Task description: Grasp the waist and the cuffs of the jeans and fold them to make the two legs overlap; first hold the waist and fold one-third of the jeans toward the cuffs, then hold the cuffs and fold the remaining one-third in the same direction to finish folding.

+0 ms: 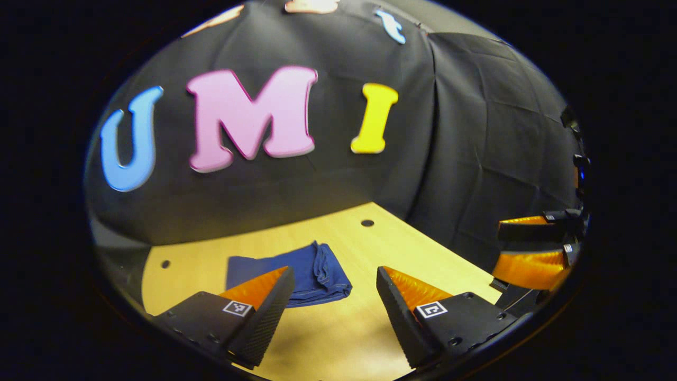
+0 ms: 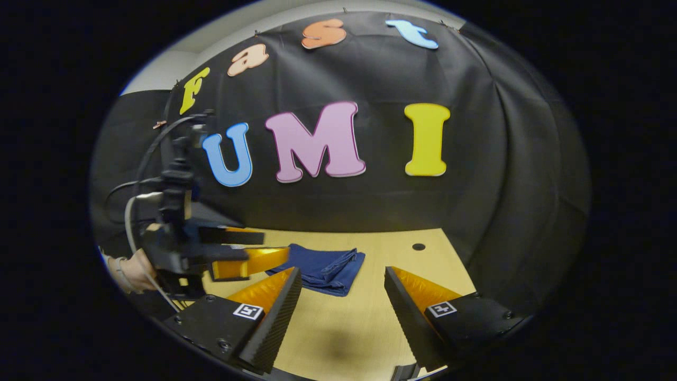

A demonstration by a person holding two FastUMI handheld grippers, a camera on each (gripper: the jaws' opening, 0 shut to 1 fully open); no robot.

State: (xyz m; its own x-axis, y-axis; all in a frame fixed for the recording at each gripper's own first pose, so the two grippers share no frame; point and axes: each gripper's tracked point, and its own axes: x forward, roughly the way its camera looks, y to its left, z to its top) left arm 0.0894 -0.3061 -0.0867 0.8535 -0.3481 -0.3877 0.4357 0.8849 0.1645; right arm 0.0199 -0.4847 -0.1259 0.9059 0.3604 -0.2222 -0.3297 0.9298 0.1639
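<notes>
Left gripper view: left claw (image 1: 334, 286) spread wide above the bench (image 1: 370, 238), gripping nothing.
Jeans (image 1: 296, 272): folded into a compact blue bundle, flat on the bench, partly behind the claw's left finger.
Bench hole (image 1: 367, 223): beyond the jeans, well apart.
Right claw (image 1: 529, 254): at the right edge, apart from the jeans.
Right gripper view: left claw (image 2: 248, 254) at the left with a hand (image 2: 129, 270) behind, its tip covering the jeans' (image 2: 322, 267) left end.
Right claw (image 2: 342, 288): fingers parted, empty.

No readable text stands on anything apart from the booth wall. The left gripper (image 1: 334, 288) and the right gripper (image 2: 343, 288) each carry 2 small white tags with black square patterns — 1 per finger (image 1: 237, 308) — coded marks, with no words, brands or numbers to read.
</notes>
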